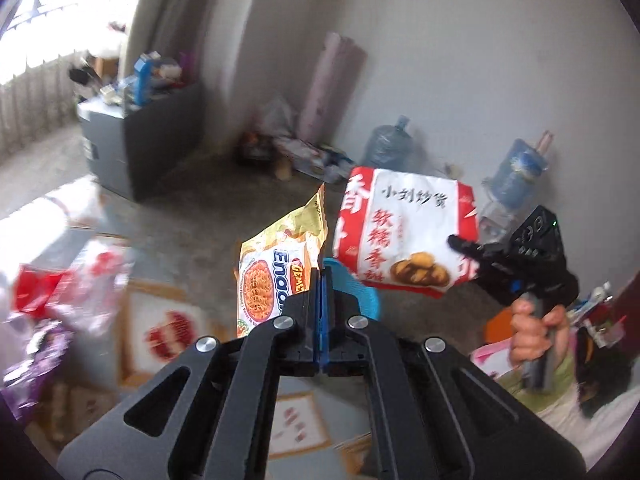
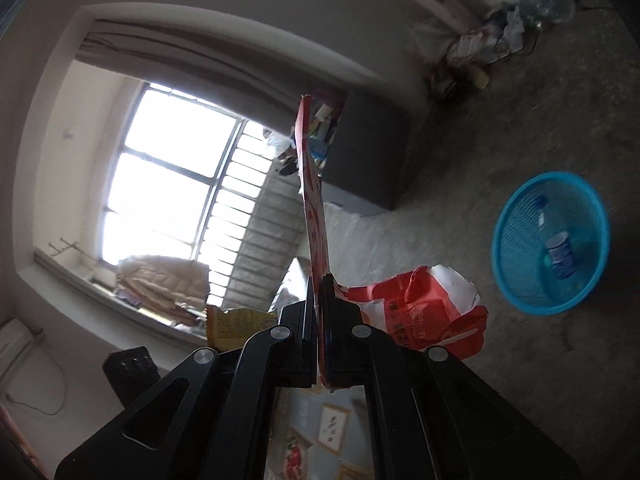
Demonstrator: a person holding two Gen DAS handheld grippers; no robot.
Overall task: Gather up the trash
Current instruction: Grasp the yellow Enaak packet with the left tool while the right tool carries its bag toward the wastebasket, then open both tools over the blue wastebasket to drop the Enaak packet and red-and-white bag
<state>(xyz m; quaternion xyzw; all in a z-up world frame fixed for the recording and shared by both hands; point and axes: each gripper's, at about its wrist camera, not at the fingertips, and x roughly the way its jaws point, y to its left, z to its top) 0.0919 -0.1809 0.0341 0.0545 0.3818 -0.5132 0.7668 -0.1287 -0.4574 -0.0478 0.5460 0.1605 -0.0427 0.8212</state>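
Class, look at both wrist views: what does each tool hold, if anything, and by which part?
The left tool pinches the yellow noodle wrapper by its right edge. The right tool clamps the red-and-white snack bag at one edge.

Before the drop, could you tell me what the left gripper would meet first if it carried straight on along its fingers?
Probably the blue basket: its rim peeks out just beyond the left gripper, which is shut on the yellow noodle wrapper. Depth is unclear.

Two wrist fisheyes, close behind their jaws.
Left faces the wall; right tilts windowward; both catch the blue basket (image 2: 551,243).
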